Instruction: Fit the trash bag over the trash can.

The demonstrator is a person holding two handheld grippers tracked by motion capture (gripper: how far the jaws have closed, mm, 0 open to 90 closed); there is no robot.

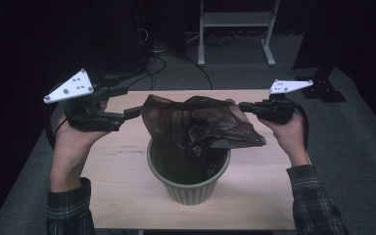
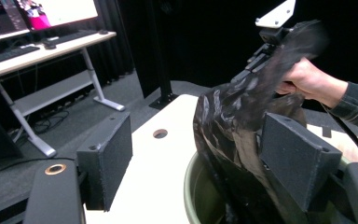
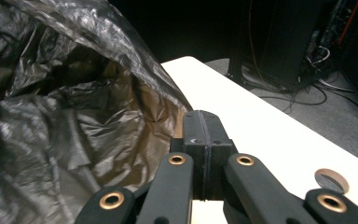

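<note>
A black plastic bag point(image 1: 200, 122) hangs partly inside a green ribbed pot point(image 1: 191, 188) in the middle of the pale wooden table point(image 1: 117, 171). My right gripper point(image 1: 242, 105) is shut on the bag's right edge and holds it up above the pot; its jaws meet flat point(image 3: 205, 135) beside the crinkled bag point(image 3: 65, 116). My left gripper point(image 1: 129, 100) hovers just left of the bag's upper left corner, jaws wide apart. In the left gripper view point(image 2: 200, 163) the bag point(image 2: 233, 121) drapes in front of the right-hand pad without being pinched, over the pot's rim point(image 2: 193, 191).
A round hole point(image 2: 160, 133) is cut in the tabletop near the far edge, also visible as a hole point(image 3: 332, 179) beside my right gripper. A white desk frame point(image 1: 235, 29) and cables stand on the grey floor behind. A desk with a monitor point(image 2: 37, 51) is off to the side.
</note>
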